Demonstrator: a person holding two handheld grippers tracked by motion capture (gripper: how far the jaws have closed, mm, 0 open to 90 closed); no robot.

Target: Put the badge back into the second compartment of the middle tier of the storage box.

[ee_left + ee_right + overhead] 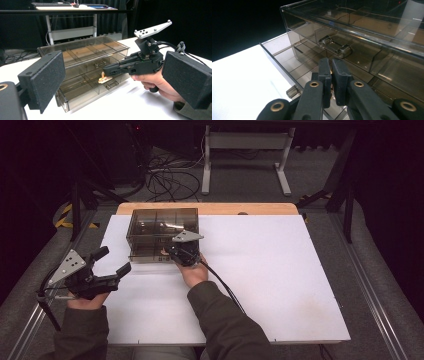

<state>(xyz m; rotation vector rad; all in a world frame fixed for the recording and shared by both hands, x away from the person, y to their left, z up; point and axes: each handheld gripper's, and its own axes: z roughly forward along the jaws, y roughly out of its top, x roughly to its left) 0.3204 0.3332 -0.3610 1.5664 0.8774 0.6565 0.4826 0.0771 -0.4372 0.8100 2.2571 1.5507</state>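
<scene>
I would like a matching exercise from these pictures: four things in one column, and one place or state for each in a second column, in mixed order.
Things:
1. left hand-held gripper
2. right hand-held gripper
3. bottom drawer
4. organizer box

Places or states:
A. pulled out a little
B. jaws wide apart, beside the box
C. smoky clear plastic, at the table's far edge
D. jaws nearly together, over the open drawer

Pairs: 1-B, 2-D, 3-A, 4-C
</scene>
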